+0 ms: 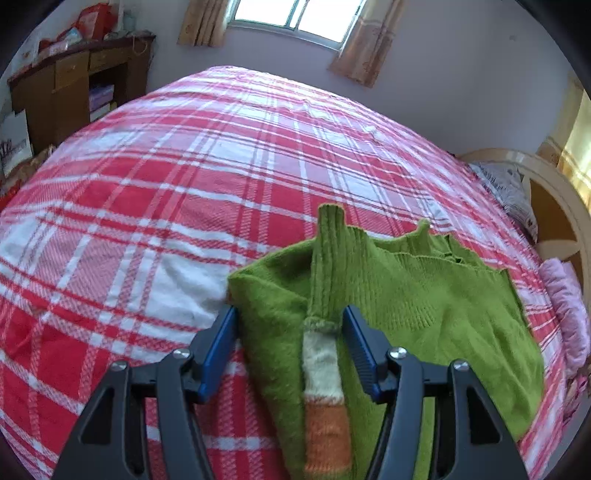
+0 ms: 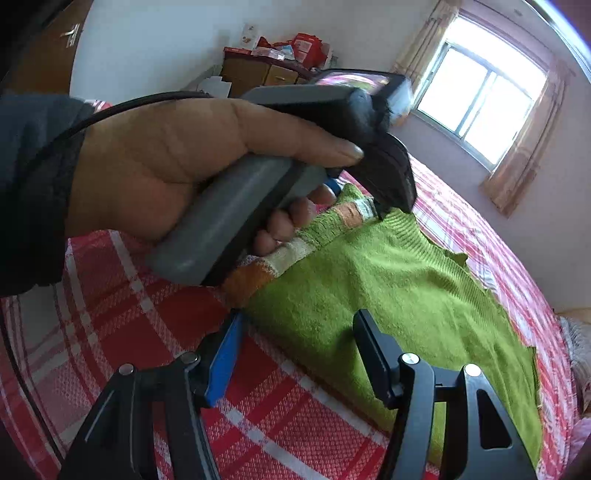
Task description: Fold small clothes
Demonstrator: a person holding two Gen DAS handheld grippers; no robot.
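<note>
A small green knitted sweater lies flat on the red and white plaid bed sheet. One sleeve, with white and orange stripes, is folded in over the body. My left gripper straddles that sleeve and the sweater's left edge; its blue pads stand apart on either side of the cloth, which lies flat and unpinched. In the right wrist view a hand holds the left gripper over the striped sleeve. My right gripper stands open over the near corner of the sweater, its pads apart.
The bed sheet spreads wide to the left and far side. A wooden desk piled with things stands by the far wall, beside a curtained window. A headboard, grey pillow and pink cloth line the right.
</note>
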